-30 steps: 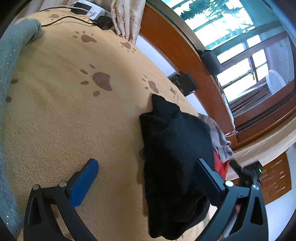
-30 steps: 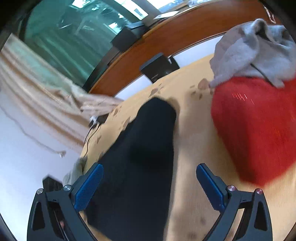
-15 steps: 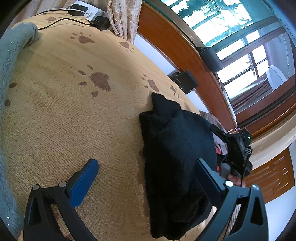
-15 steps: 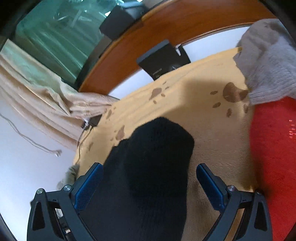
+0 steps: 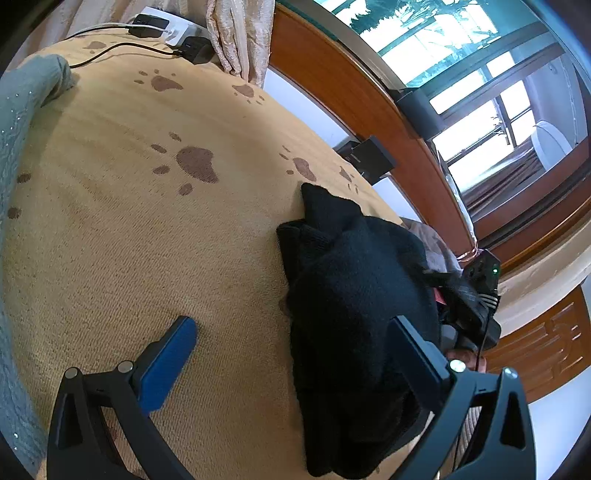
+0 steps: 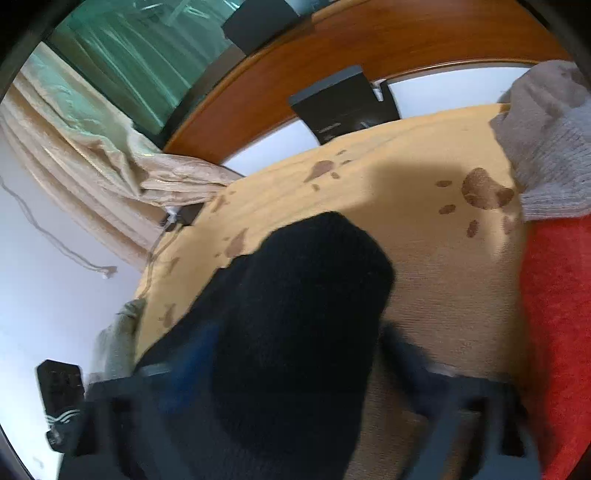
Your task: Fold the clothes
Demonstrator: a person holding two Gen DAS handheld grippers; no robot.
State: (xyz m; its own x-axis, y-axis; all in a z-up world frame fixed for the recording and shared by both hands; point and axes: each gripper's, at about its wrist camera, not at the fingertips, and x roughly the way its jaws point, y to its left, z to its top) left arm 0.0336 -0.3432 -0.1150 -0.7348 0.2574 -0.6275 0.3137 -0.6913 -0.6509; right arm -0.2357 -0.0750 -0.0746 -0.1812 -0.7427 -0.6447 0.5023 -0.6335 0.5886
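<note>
Black knitted garment [image 5: 354, 306] — bunched and partly folded, lying on a tan blanket [image 5: 147, 240] printed with brown paw marks; one narrow end points toward the window side of the blanket

Left gripper [image 5: 295, 354] — jaws spread wide, nothing between the pads; the blue-padded finger [image 5: 168, 363] rests low over bare blanket, the other finger [image 5: 417, 358] lies over the right part of the black garment; whether it touches the cloth cannot be told

Right gripper [image 6: 295, 365] — blurred in its own view, jaws closing, the black garment between them; the pads do not visibly press on the cloth. In the left wrist view its dark body shows at the garment's far right edge

Red cloth [image 6: 557, 332] — on the blanket to the right of the black garment, apart from it

Grey knit [image 6: 543, 147] — lying on the upper edge of the red cloth

Grey-green knit [image 5: 22, 122] — along the blanket's left edge

Cream curtain [image 5: 240, 33] — hanging at the blanket's far corner, beside chargers and a black cable [image 5: 122, 48]

Dark box [image 6: 343, 107] — upright between blanket and wooden window sill [image 5: 351, 88]
</note>
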